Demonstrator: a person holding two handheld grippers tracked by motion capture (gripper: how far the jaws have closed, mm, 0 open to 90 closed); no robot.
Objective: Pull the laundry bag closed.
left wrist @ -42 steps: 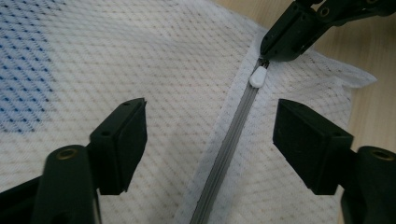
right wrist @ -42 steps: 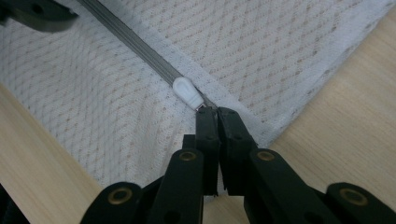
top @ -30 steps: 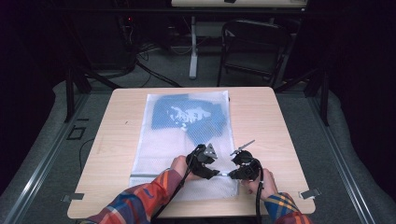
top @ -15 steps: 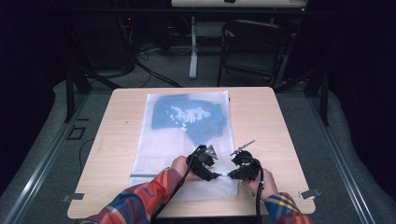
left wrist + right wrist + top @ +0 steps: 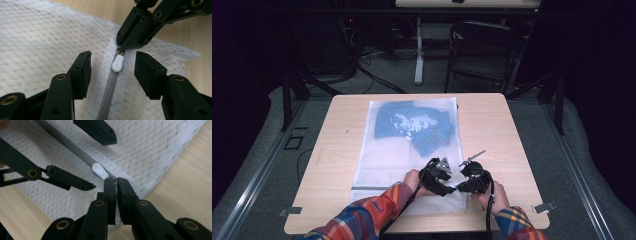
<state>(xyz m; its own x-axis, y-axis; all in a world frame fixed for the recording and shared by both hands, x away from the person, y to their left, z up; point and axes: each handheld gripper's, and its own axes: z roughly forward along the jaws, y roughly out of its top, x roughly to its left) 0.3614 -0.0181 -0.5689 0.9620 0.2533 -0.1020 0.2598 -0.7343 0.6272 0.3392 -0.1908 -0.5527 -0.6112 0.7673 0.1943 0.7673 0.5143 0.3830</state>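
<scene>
The right hand-held gripper (image 5: pixel 116 183) is clenched on the zipper end of the mesh laundry bag (image 5: pixel 387 155), at the bag's near right corner on the worktop (image 5: pixel 517 140). The white zipper pull (image 5: pixel 117 63) lies along the grey zipper (image 5: pixel 108 87), pointing away from that grip. The left hand-held gripper (image 5: pixel 112 66), released, jaws just closing slightly, straddles the pull without contact; blue clothing (image 5: pixel 412 125) fills the bag's far end.

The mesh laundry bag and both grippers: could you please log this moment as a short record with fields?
surface: wooden table
item: white mesh laundry bag, lying flat
contents: blue garment inside, at the far end
zipper: grey zipper along the near edge, white pull tab
left gripper: jaws apart, either side of the pull tab, not touching it
right gripper: shut on the bag's edge beside the pull tab
</scene>
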